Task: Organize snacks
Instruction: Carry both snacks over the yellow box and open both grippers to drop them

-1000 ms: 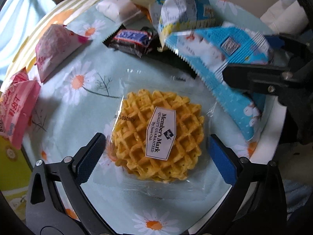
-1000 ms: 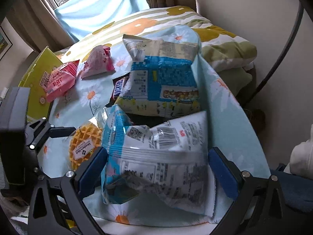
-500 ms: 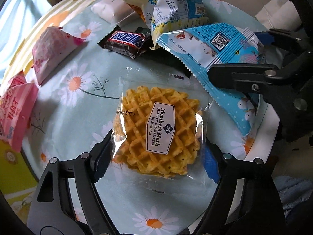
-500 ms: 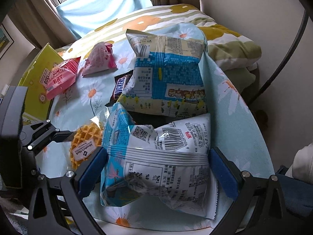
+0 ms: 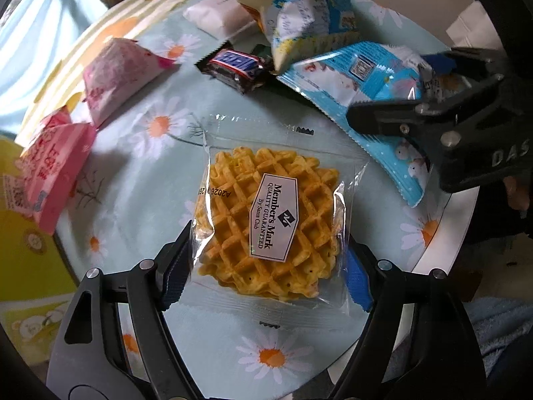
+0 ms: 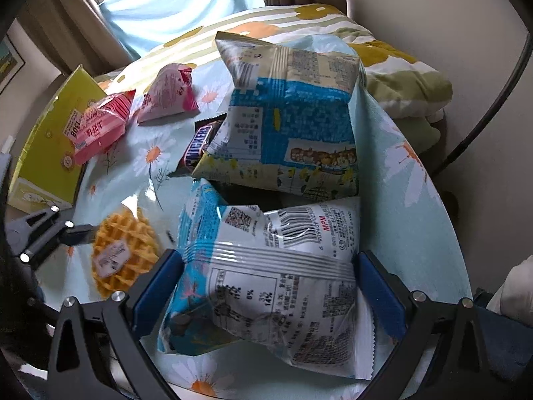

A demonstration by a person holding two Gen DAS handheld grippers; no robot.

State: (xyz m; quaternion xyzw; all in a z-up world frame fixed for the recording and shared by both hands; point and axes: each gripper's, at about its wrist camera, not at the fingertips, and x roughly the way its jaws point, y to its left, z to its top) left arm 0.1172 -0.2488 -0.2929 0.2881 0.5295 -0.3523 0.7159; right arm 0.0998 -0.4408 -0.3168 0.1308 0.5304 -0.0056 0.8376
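The left gripper [image 5: 265,266] is squeezing the waffle [image 5: 266,223] in its clear wrapper. Its two blue pads [image 5: 175,275] are pressing in on both sides of the pack, about as wide apart as the waffle. The waffle is sitting over the table [image 5: 140,173], near the front edge. It is round, so it has no long side, but its white label is running from the far end toward the camera, leaning a little.

The right gripper [image 6: 269,286] is holding the blue bag [image 6: 266,266]. Its pads [image 6: 156,286] are touching both sides of the bag, spread wide, and the bag is puffing up between them. The bag's long side is running away from the camera, toward the middle of the table.

The left view is showing the label words, a white packet [image 5: 218,13] at the far edge, and the blue bag's front with little white animals. The right view is hiding the white packet behind the tall bag [image 6: 289,113], which is leaning up just past the blue bag. Only the right view is showing the yellow box [image 6: 50,140] standing at the table's left side, a pillow [image 6: 399,76] and the window curtain.

Both views are showing the candy bar [image 5: 238,65] beside the tall bag, and two pink packets [image 5: 116,76] further left, well apart from the waffle.
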